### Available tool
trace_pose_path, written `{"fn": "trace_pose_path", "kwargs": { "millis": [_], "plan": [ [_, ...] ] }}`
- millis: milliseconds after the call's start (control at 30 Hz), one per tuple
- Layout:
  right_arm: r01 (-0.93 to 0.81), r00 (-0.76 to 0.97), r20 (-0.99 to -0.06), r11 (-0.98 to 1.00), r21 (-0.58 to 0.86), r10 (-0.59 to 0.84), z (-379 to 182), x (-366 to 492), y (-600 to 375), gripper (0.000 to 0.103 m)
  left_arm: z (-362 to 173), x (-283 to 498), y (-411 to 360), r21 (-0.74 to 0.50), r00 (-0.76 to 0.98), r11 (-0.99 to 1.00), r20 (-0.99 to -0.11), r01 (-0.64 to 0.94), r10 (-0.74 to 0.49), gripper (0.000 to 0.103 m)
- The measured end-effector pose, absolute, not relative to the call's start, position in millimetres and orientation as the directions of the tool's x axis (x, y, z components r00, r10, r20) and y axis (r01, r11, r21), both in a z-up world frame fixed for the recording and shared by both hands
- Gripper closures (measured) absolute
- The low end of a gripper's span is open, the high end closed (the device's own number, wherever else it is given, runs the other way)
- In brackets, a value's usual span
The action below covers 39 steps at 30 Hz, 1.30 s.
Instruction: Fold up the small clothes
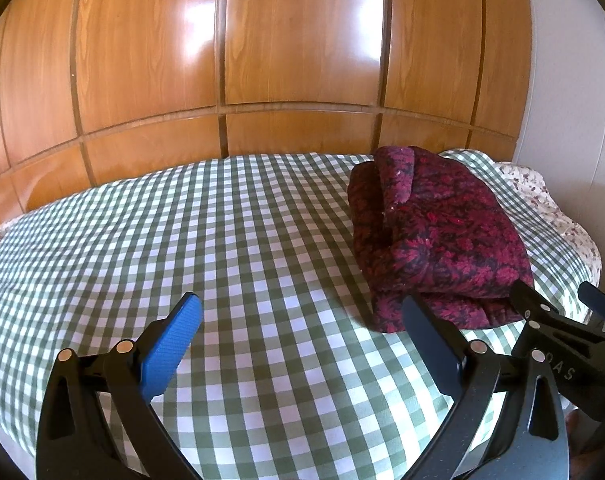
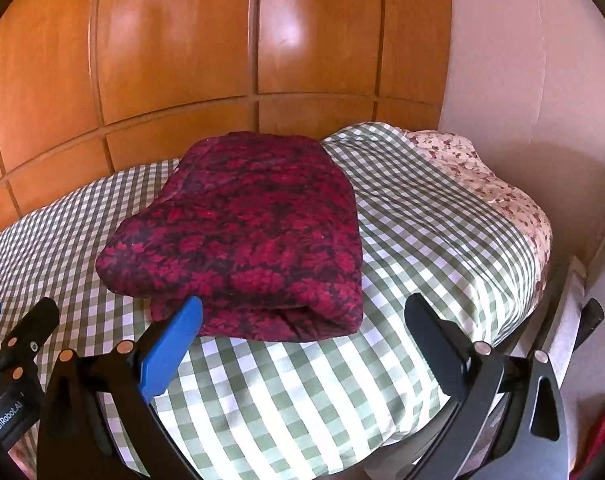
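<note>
A dark red and black patterned garment (image 2: 254, 232) lies folded in a thick bundle on the green-and-white checked bed cover (image 2: 422, 208). It also shows at the right in the left wrist view (image 1: 442, 236). My left gripper (image 1: 302, 312) is open and empty, just left of and in front of the bundle. My right gripper (image 2: 302, 312) is open and empty, right at the bundle's near edge, its blue fingertip (image 2: 182, 320) beside the fold. The right gripper shows at the right edge of the left wrist view (image 1: 558, 312).
The checked cover (image 1: 182, 220) spreads wide to the left. A wooden panelled wardrobe (image 1: 262, 40) stands behind the bed. A floral sheet (image 2: 482, 172) shows at the bed's far right, by a pale wall (image 2: 522, 60). The bed edge drops off at the right.
</note>
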State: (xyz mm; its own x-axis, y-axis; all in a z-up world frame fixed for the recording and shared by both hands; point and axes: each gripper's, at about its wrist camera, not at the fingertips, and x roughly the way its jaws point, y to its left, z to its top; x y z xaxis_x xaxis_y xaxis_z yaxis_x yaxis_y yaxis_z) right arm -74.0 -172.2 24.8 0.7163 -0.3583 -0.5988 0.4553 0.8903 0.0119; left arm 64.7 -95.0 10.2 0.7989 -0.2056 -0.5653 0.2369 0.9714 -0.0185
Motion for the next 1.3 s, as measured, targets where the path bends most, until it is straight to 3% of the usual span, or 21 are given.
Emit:
{"fn": "trace_pose_path", "kwargs": {
  "millis": [1300],
  "plan": [
    [0.444,0.734,-0.578,0.896,0.010,-0.357,28.2,-72.2,-163.8,0.002,13.1,63.9,-90.0,-0.037,0.808,0.975,-0.554,0.218,-0.202,0.004]
  ]
}}
